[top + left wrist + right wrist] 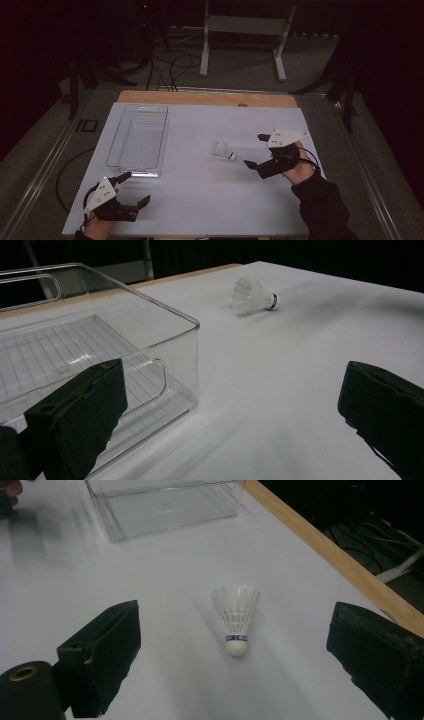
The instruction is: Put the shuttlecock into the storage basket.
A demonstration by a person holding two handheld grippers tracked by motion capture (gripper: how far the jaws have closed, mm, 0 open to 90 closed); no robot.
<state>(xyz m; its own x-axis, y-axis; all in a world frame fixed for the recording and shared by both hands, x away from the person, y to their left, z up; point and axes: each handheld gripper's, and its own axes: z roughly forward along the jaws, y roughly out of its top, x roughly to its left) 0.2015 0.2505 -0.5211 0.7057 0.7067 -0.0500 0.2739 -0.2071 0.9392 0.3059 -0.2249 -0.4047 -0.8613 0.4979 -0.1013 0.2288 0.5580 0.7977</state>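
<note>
The right hand-held gripper [254,150] hangs with its jaws spread wide, lined up on the shuttlecock [225,151], which lies on its side on the white table [200,200], just ahead of the jaws and not yet touched. In the right gripper view the shuttlecock [235,617] sits squarely between the two black jaws, cork end nearest, feathers pointing away. The job looks like a pick-up, so the smart move is to ease forward and low, close on the cork base or the firm neck rather than the skirt, and squeeze gently; it is light and could skid or roll if one jaw nudges it first. Over on the other side, the left hand-held gripper [131,187] waits near the front edge, jaws also apart and holding nothing, just beside the near end of the clear plastic bin [137,142], which is empty. The table between shuttlecock and bin looks bare, so only the bin's wall needs clearing.
</note>
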